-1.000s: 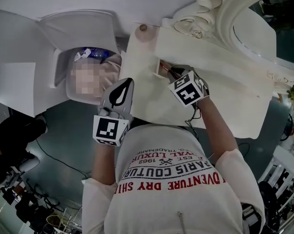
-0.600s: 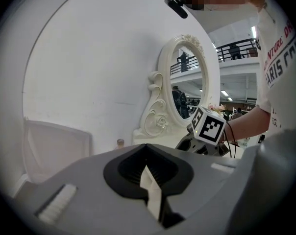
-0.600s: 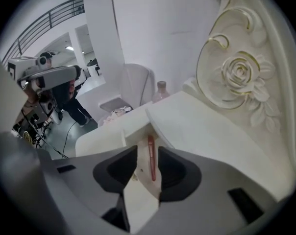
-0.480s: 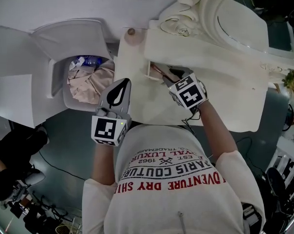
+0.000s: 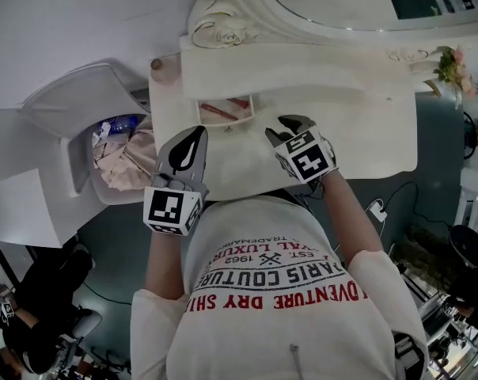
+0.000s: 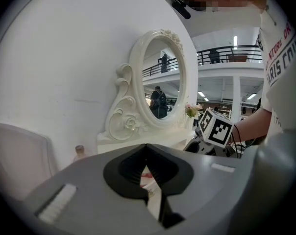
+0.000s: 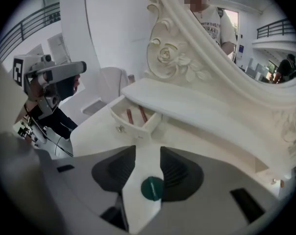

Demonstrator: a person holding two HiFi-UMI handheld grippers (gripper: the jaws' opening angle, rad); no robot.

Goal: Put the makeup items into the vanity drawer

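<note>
The small vanity drawer (image 5: 223,111) stands pulled out under the white table top, and two thin reddish makeup sticks (image 7: 135,115) lie in it. My right gripper (image 5: 290,123) hovers over the table just right of the drawer and nearer to me. Its jaws have just been opening and now stand apart. A small dark green round thing (image 7: 151,188) shows low between them, untouched by the pads; I cannot tell what it is. My left gripper (image 5: 193,137) hangs over the table's left front, its fingertips (image 6: 146,148) meeting, and it holds nothing.
An oval mirror in a carved white frame (image 6: 160,82) rises at the back of the vanity (image 5: 366,133). A small brown-capped bottle (image 5: 156,64) stands at its back left corner. Left of the vanity, a white bin (image 5: 112,145) holds crumpled paper. Pink flowers (image 5: 449,58) sit far right.
My right gripper has drawn back out of the drawer towards me and opened. The left gripper has shifted slightly alongside it. The reddish sticks lie in the drawer.
</note>
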